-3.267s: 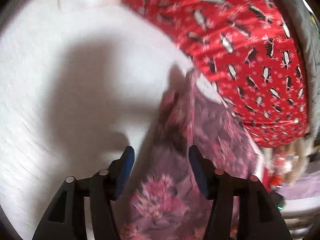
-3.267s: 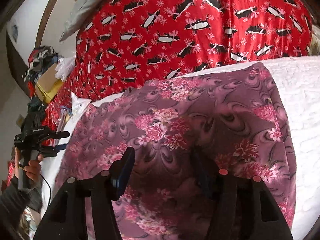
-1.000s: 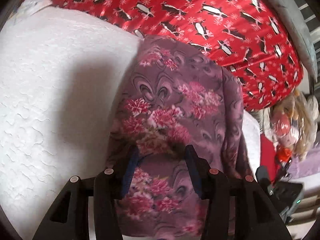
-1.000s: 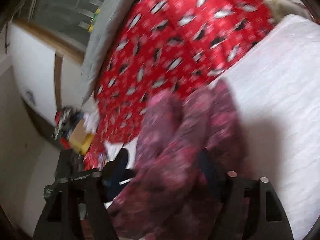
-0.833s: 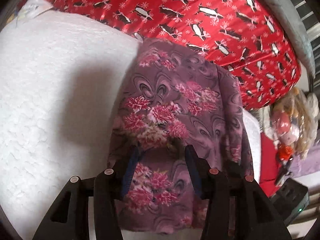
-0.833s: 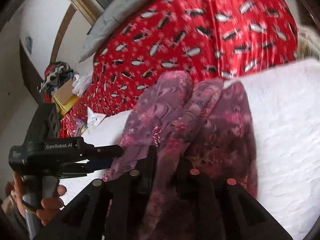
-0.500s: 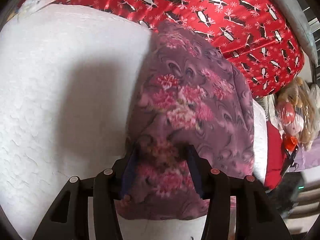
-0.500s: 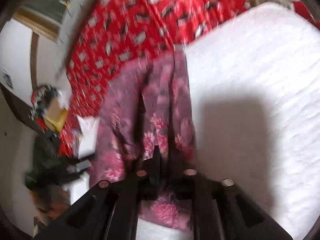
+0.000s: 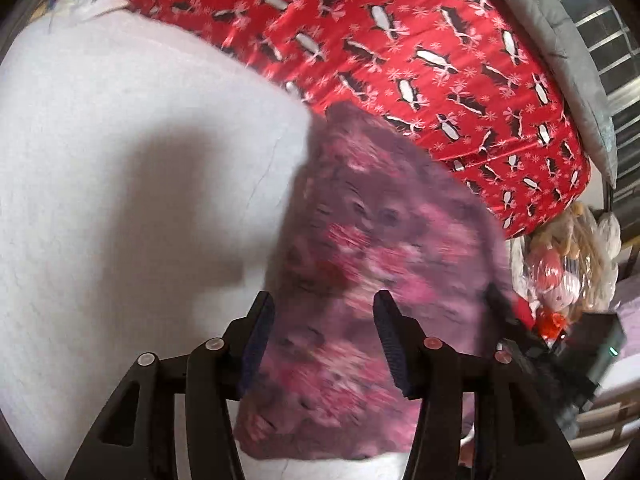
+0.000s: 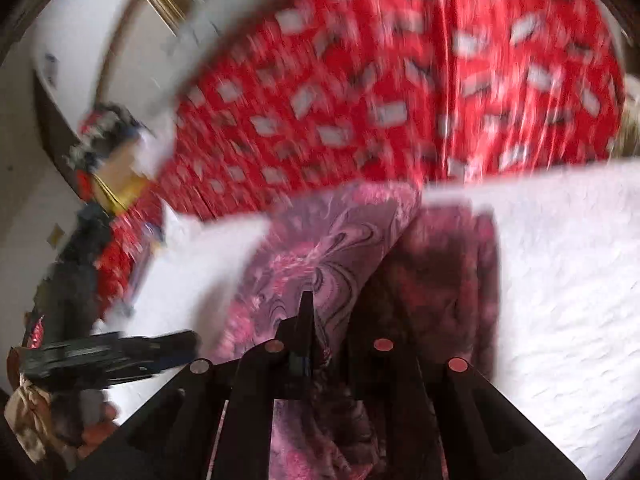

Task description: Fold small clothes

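Observation:
A purple garment with pink flowers (image 9: pixel 372 280) lies folded into a narrow strip on the white quilted bed (image 9: pixel 120 208). My left gripper (image 9: pixel 322 340) is open just above its near part, one finger on each side, holding nothing. In the right wrist view my right gripper (image 10: pixel 328 328) is shut on a raised fold of the same garment (image 10: pixel 320 264), which drapes up between its fingers. The left gripper (image 10: pixel 120 354) shows at the lower left of that view. Both views are blurred by motion.
A red penguin-print blanket (image 9: pixel 400 52) bunches along the far side of the bed, with a grey pillow (image 9: pixel 560 40) behind it. Bagged toys (image 9: pixel 568 264) lie at the right. Clutter and a box (image 10: pixel 112 168) stand at the left in the right wrist view.
My left gripper has opened and let go of the garment, drawing back a little. My right gripper stays shut on the cloth and has swung it, lifting a fold.

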{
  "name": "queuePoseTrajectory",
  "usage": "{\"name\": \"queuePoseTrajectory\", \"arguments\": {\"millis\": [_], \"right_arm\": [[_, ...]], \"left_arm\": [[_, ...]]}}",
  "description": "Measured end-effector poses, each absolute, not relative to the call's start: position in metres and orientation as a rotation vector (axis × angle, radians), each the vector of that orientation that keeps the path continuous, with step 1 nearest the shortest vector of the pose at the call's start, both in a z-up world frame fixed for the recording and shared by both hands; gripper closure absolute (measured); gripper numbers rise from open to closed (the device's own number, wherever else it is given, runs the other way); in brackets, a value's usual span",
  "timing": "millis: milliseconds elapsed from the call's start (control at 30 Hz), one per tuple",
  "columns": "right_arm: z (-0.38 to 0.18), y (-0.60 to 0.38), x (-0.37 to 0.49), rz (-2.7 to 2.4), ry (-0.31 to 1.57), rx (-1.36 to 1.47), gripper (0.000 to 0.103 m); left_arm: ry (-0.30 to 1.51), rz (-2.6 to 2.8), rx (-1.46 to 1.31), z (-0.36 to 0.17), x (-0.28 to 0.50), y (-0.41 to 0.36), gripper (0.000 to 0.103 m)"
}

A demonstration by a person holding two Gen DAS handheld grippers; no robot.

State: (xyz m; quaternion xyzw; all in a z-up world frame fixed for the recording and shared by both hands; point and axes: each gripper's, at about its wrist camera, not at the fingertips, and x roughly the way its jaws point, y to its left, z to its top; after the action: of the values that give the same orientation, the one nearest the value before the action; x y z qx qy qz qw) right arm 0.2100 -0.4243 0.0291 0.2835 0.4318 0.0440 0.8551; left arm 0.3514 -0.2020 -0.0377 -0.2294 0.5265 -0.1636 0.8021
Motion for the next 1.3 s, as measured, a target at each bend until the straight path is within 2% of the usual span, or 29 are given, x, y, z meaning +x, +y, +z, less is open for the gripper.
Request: {"name": "queuePoseTrajectory", "arguments": {"millis": [67,200,333,367,400,433,467,500,533,567,600,667,700,800,833,867,933,967,1000,1067,1133,1200,1233,1267,1300], "right_arm": [[0.027,-0.442,0.194,0.025,0.877,0.629,0.091],[-0.036,-0.469,0.184,-0.036,1.087,0.757,0.087],[-0.014,-0.494,0.184,0.002,0.973,0.879,0.078],[-0.011,-0.500,0.192,-0.004,0.957,0.904,0.066],[-0.011,-0.505,0.198,-0.014,0.955,0.916,0.050],[-0.014,-0.508,0.210,-0.031,0.972,0.920,0.044],[-0.019,-0.508,0.224,-0.050,1.018,0.900,0.043],[-0.021,-0.507,0.231,-0.061,1.050,0.879,0.044],[-0.024,-0.505,0.241,-0.055,1.076,0.858,0.049],[-0.022,-0.503,0.248,-0.008,1.055,0.844,0.079],[-0.018,-0.498,0.245,0.014,1.032,0.820,0.098],[-0.008,-0.502,0.239,-0.004,0.924,0.782,0.099],[-0.011,-0.505,0.236,-0.028,0.914,0.794,0.099],[-0.066,-0.509,0.242,-0.097,1.131,0.802,0.098],[-0.064,-0.511,0.238,-0.096,1.104,0.813,0.097],[-0.055,-0.514,0.232,-0.089,1.072,0.833,0.087],[-0.038,-0.516,0.220,-0.042,1.035,0.878,0.087],[-0.028,-0.514,0.209,0.005,1.022,0.894,0.081],[-0.021,-0.511,0.199,0.029,1.019,0.894,0.069],[-0.008,-0.501,0.170,0.074,1.029,0.888,0.054],[-0.006,-0.488,0.148,0.113,1.066,0.904,0.052],[-0.010,-0.471,0.137,0.148,1.148,0.889,0.056],[-0.009,-0.460,0.133,0.151,1.197,0.832,0.066],[0.000,-0.450,0.128,0.159,1.201,0.743,0.098],[0.009,-0.446,0.126,0.174,1.183,0.705,0.097]], "left_arm": [[1.145,-0.343,-0.447,-0.044,0.348,-0.205,0.046],[1.209,-0.362,-0.384,-0.066,0.346,-0.227,0.043],[1.173,-0.390,-0.425,-0.053,0.354,-0.221,0.047],[1.169,-0.388,-0.442,-0.050,0.360,-0.221,0.047],[1.170,-0.384,-0.447,-0.047,0.367,-0.223,0.047],[1.173,-0.382,-0.441,-0.045,0.374,-0.226,0.047],[1.171,-0.383,-0.427,-0.043,0.380,-0.231,0.047],[1.166,-0.378,-0.399,-0.040,0.388,-0.238,0.047],[1.158,-0.372,-0.368,-0.038,0.394,-0.245,0.047],[1.153,-0.369,-0.349,-0.038,0.401,-0.250,0.047],[1.141,-0.361,-0.319,-0.040,0.406,-0.257,0.047],[1.129,-0.328,-0.275,-0.046,0.415,-0.266,0.046],[1.143,-0.318,-0.261,-0.056,0.421,-0.271,0.041],[1.194,-0.334,-0.287,-0.076,0.432,-0.276,0.039],[1.192,-0.341,-0.287,-0.074,0.432,-0.275,0.039],[1.198,-0.349,-0.276,-0.069,0.431,-0.274,0.039],[1.187,-0.375,-0.239,-0.054,0.417,-0.265,0.041],[1.173,-0.389,-0.227,-0.049,0.406,-0.260,0.043],[1.155,-0.404,-0.211,-0.042,0.390,-0.253,0.043],[1.138,-0.423,-0.185,-0.038,0.363,-0.243,0.043],[1.138,-0.445,-0.181,-0.044,0.336,-0.238,0.041],[1.158,-0.428,-0.136,-0.058,0.316,-0.241,0.041],[1.178,-0.420,-0.123,-0.064,0.309,-0.242,0.040],[1.194,-0.413,-0.132,-0.068,0.304,-0.241,0.040],[1.186,-0.409,-0.139,-0.066,0.300,-0.239,0.041]]}}
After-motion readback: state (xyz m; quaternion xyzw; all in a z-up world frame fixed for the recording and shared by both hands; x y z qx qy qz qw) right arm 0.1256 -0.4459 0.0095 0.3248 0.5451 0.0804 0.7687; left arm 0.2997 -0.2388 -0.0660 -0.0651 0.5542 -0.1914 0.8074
